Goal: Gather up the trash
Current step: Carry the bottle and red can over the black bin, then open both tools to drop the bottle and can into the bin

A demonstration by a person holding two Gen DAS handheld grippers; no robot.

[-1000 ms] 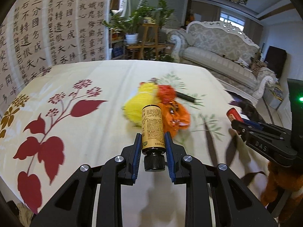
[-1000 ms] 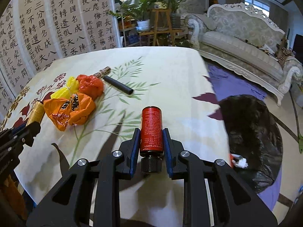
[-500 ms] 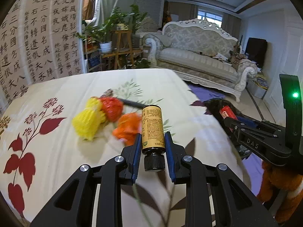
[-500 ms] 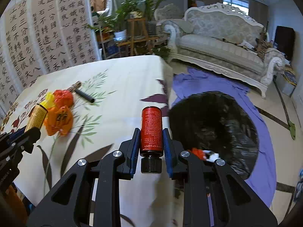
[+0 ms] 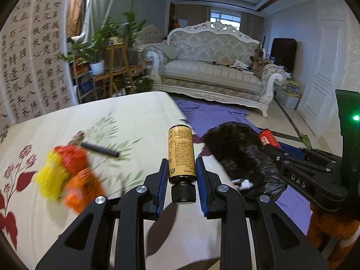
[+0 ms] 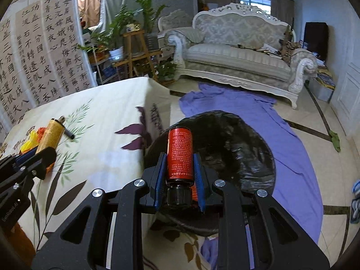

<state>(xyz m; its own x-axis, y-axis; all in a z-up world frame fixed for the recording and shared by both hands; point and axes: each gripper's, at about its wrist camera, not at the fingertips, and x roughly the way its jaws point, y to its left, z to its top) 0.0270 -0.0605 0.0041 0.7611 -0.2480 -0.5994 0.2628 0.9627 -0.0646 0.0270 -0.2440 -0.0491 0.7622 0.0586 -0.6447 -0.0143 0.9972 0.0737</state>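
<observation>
My left gripper (image 5: 181, 171) is shut on a yellow bottle (image 5: 181, 155) with a black cap, held above the table's right part. My right gripper (image 6: 177, 168) is shut on a red bottle (image 6: 179, 155) and holds it over the open black trash bag (image 6: 236, 148) on the floor. The bag also shows in the left wrist view (image 5: 238, 153), with white scraps inside. Yellow, red and orange wrappers (image 5: 65, 171) and a black stick (image 5: 100, 149) lie on the table.
The table wears a cream floral cloth (image 5: 126, 117); its right edge borders the bag. A purple sheet (image 6: 247, 105) lies on the floor under the bag. A white sofa (image 5: 213, 67) and a plant stand (image 5: 114, 67) stand behind.
Both grippers swung right with their bottles. The right gripper went from above the table to over the trash bag. The left gripper left the wrappers behind and neared the table's right edge.
</observation>
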